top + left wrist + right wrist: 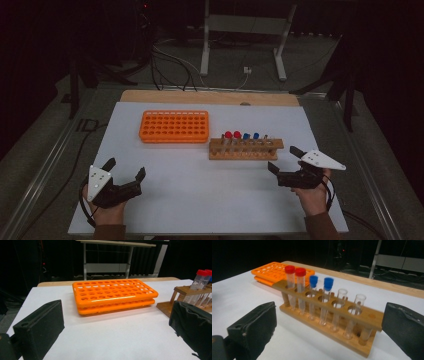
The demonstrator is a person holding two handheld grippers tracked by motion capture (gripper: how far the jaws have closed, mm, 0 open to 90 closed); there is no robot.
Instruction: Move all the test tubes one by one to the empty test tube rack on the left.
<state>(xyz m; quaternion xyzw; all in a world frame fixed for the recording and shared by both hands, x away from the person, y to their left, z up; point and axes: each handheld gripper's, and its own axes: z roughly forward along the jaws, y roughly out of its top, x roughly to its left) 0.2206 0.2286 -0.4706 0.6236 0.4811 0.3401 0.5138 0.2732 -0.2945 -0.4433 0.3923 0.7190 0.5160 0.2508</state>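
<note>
The left gripper (125, 170) sits near the front left corner of the bench, held in a hand (107, 212) that comes in over the front edge. Its 2 black jaws stand wide apart with nothing between them, and its own view shows bare white surface in the gap. The right gripper (285, 160) is near the front right corner, also spread wide and holding nothing, gripped by the other hand (312, 195). Each carries a pale 3-cornered plate on top and the jaw pads look like soft, matt black foam.

Just beyond the right gripper, close but apart from it, stands the wooden rack (362, 315), a long plain block with a top bar drilled with round holes. It holds 6 clear tubes upright in a row: 2 with red caps (295, 271), 2 with blue caps (321, 281), and 2 open tubes (350, 298) with no cap. Whether any tube has liquid in it I cannot tell.

Further back and toward the left, well apart from the left gripper, lies the orange rack (174, 126), a flat glossy plastic tray of 2 stacked layers pierced by a grid of round holes, all of them empty. Its right end is near the wooden rack without touching it.

Everything rests on a smooth white sheet (200, 190) that covers the bench, with a strip of bare wood (200, 96) showing along the back edge.
</note>
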